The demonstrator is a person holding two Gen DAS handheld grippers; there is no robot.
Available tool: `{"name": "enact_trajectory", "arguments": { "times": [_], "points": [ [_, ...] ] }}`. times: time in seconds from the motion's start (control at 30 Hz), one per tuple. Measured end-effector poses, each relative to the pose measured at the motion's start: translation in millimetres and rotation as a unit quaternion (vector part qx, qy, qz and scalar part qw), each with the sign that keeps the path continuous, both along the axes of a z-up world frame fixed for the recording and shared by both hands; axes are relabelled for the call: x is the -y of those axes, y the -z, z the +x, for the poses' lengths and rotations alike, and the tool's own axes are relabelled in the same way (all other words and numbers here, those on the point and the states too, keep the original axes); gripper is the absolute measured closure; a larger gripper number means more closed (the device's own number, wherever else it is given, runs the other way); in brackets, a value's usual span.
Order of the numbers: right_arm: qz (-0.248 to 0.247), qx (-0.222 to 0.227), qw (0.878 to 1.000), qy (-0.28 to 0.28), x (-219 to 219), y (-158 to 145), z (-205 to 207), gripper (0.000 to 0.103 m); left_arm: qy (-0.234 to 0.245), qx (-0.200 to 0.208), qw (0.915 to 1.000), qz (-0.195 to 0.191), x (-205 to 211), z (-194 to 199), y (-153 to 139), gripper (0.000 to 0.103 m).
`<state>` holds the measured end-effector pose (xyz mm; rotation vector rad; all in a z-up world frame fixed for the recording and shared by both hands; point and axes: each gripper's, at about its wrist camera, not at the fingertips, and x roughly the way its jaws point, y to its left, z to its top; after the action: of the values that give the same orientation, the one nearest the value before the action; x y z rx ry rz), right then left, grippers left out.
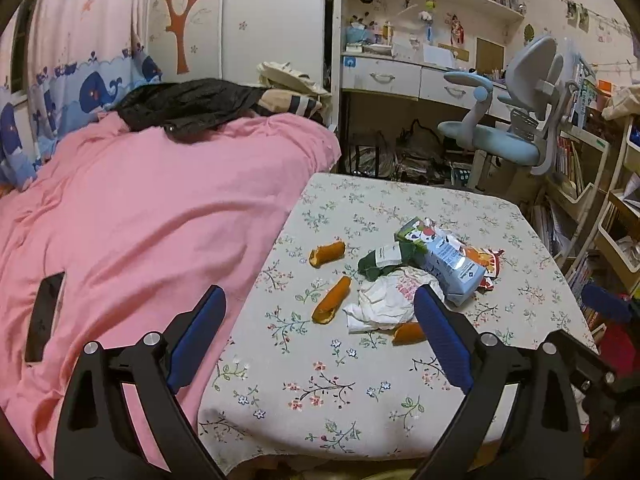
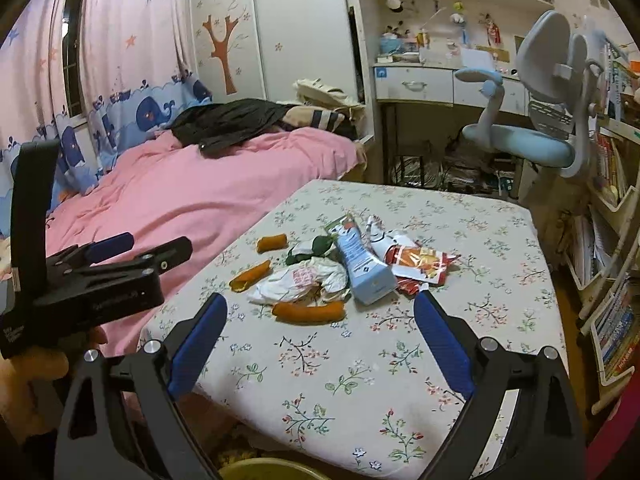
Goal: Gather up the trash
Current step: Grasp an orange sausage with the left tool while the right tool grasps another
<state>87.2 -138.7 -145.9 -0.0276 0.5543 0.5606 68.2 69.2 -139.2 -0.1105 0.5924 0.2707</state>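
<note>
1. Trash is lying piled mid-frame on the floral tablecloth (image 1: 320,392): a blue carton (image 1: 448,260), crumpled white wrapper (image 1: 384,300) and 3 orange peels (image 1: 332,300).
2. The left gripper (image 1: 320,320) is hovering with jaws wide, holding nothing.
3. The right gripper (image 2: 320,320) is hovering likewise, wide and empty, at lower frame.

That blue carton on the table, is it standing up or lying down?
Lying down. The blue carton rests on its long side on the floral tablecloth, among wrappers and orange peels.
</note>
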Motion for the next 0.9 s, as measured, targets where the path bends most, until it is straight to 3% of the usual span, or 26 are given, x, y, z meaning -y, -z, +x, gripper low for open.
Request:
{"name": "enact_trajectory", "arguments": {
  "times": [0.17, 0.27, 0.37, 0.5, 0.63, 0.7, 0.9],
  "points": [
    [-0.007, -0.029, 0.998, -0.046, -5, 1, 17, 0.012, 0.014, -0.029, 0.9992, -0.023, -18, 21, 3, 0.012],
    [-0.069, -0.044, 0.991, -0.109, -21, 11, 37, 0.012, 0.032, -0.065, 0.997, -0.027, -31, 44, 12, 0.012],
    [-0.09, -0.06, 0.983, -0.148, -29, 23, 56, 0.02, 0.045, -0.112, 0.9919, -0.039, -45, 69, 30, 0.018],
    [-0.132, -0.065, 0.969, -0.196, -47, 38, 68, 0.029, 0.063, -0.135, 0.9882, -0.037, -45, 89, 45, 0.02],
    [-0.153, -0.068, 0.96, -0.226, -62, 50, 72, 0.037, 0.083, -0.155, 0.9843, -0.011, -36, 109, 57, 0.027],
    [-0.162, -0.068, 0.955, -0.239, -70, 54, 76, 0.04, 0.086, -0.168, 0.9818, -0.015, -36, 120, 65, 0.035],
    [-0.166, -0.073, 0.952, -0.246, -76, 62, 94, 0.042, 0.089, -0.193, 0.9771, -0.013, -39, 137, 78, 0.041]
  ]
}}
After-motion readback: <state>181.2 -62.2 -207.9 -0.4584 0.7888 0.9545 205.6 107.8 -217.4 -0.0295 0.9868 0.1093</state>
